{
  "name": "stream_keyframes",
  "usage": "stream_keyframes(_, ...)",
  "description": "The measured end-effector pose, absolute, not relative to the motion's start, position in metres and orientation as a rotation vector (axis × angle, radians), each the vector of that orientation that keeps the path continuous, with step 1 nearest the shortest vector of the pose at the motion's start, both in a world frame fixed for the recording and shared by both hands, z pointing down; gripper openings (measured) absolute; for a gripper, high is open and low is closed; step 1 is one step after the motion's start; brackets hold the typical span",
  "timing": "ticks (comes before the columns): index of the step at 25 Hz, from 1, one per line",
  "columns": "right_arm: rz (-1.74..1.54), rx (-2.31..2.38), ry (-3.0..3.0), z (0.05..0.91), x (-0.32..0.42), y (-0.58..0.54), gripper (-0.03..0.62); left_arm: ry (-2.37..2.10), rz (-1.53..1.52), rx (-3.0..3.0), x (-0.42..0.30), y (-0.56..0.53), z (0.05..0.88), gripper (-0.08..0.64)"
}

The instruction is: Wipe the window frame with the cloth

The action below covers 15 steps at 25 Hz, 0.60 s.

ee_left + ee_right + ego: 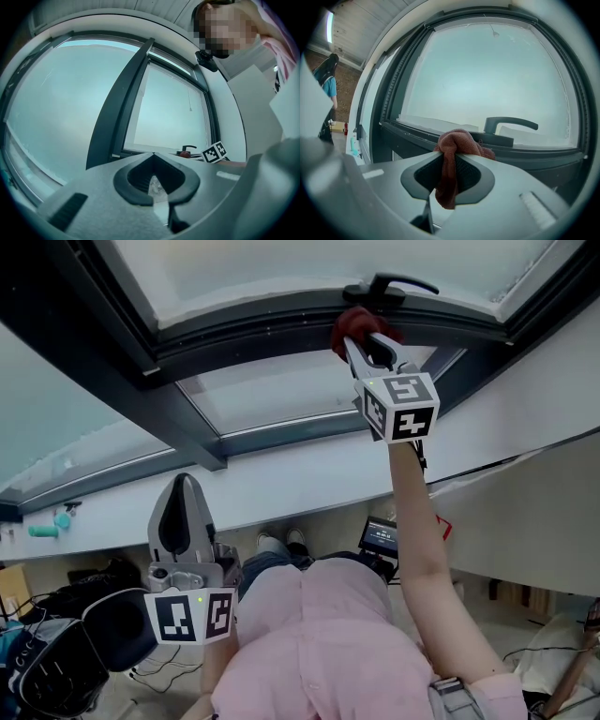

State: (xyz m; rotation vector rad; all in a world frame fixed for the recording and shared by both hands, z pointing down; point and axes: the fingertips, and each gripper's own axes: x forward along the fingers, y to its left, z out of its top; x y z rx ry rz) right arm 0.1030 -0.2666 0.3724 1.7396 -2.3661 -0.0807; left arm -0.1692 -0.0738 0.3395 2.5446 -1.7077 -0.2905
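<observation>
Pale frosted glass (281, 263) fills the background, crossed by the dark frame (253, 334) that carries a black handle (392, 284). The cloth (354, 326) is a small reddish-brown terry rag, and I judge it light, soft and limp. It will fold and drag rather than slide, so it wipes best when bunched and pinched through its middle with a pad of fabric left proud of the tips, which is how it is held now. The right gripper (367, 345) has its jaws clamped on it. In the right gripper view a rounded wad bulges out past the tips toward the handle, and a loose tail hangs down behind them, on the side away from the handle. That wad sits just below and to the left of the handle's base, up against the frame bar. Whether it presses on the metal or only hovers just off it I cannot tell. A snag on the handle looks like the main risk. The left gripper (182, 495) hangs well away from the handle, low by the person's body, its jaws closed together with nothing between them.
</observation>
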Motion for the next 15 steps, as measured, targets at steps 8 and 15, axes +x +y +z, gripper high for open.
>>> stream_keyframes(8, -0.089, 1.89, -2.36, 0.355, 0.109, -0.215, 0.071, -1.67, -0.267, 2.554, -0.182, -0.075, 0.338, -0.005)
stream_keyframes(15, -0.139, 2.104, -2.256, 0.325, 0.143, -0.182, 0.071, -1.592, -0.249, 2.621, -0.188, -0.09, 0.328, -0.005)
